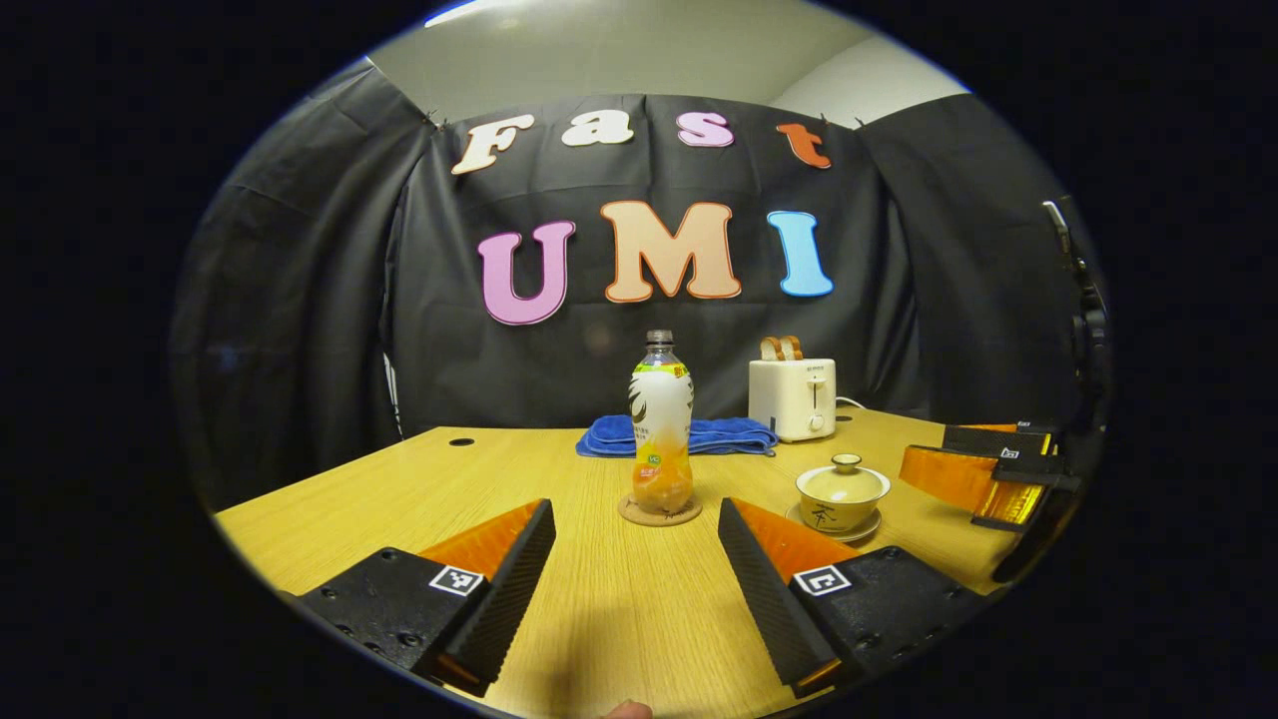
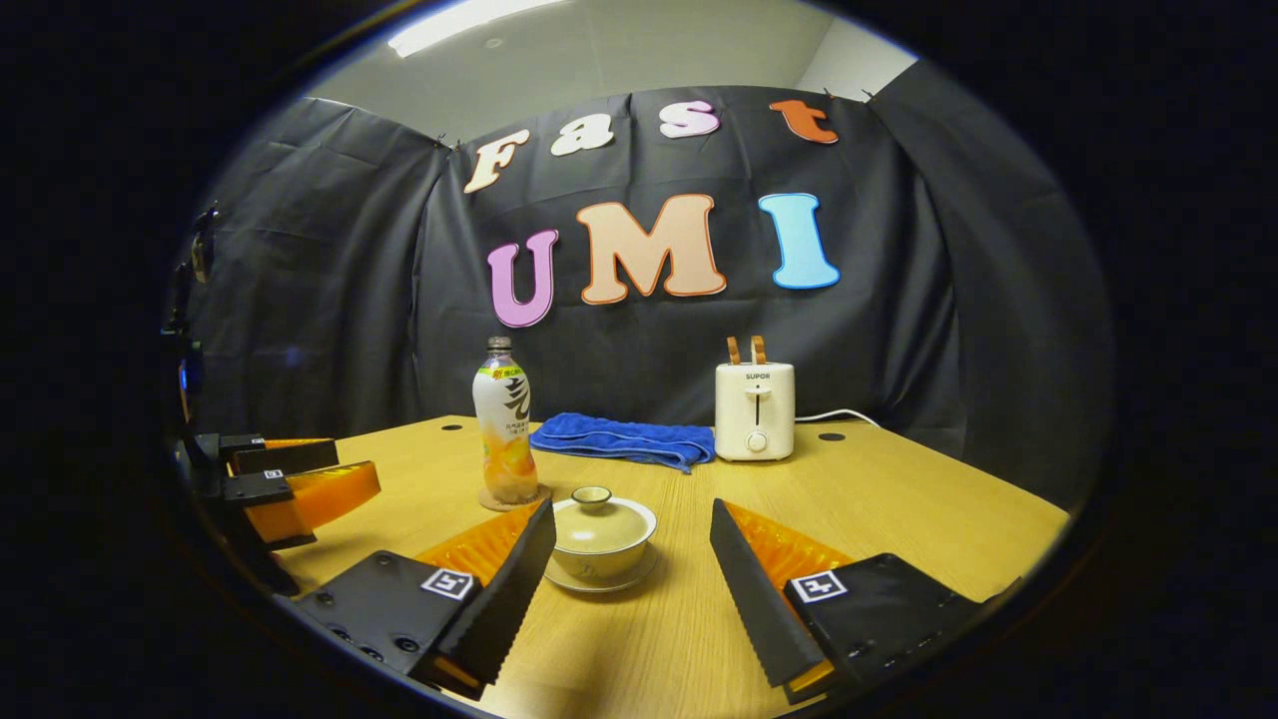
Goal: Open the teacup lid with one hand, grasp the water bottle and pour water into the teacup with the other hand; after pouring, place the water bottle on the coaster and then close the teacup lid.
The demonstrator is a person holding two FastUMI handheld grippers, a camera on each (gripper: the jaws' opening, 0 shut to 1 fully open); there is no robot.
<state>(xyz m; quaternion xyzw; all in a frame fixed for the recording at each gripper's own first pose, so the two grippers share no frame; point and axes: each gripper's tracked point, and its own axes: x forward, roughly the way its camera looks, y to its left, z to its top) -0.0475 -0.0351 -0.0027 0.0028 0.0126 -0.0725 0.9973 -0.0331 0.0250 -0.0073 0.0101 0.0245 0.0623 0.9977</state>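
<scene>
At twelve o'clock from my left hand-held gripper [image 1: 636,559], fingers apart: water bottle [image 1: 660,429] on coaster [image 1: 659,513]. Right hand-held gripper [image 2: 632,559] apart; lidded teacup [image 2: 602,535] at eleven. Off-centre grasp may tip bottle.

Seen from the left gripper view: water bottle [image 1: 661,424] stood upright on coaster [image 1: 659,511] at 12 o'clock on the counter [image 1: 619,619]. Lidded teacup [image 1: 842,493] sat on its saucer at 2 o'clock, just beside the coaster. Folded towel [image 1: 679,436] lay behind the bottle; toaster [image 1: 793,398] stood behind the teacup, right of the towel.
</scene>
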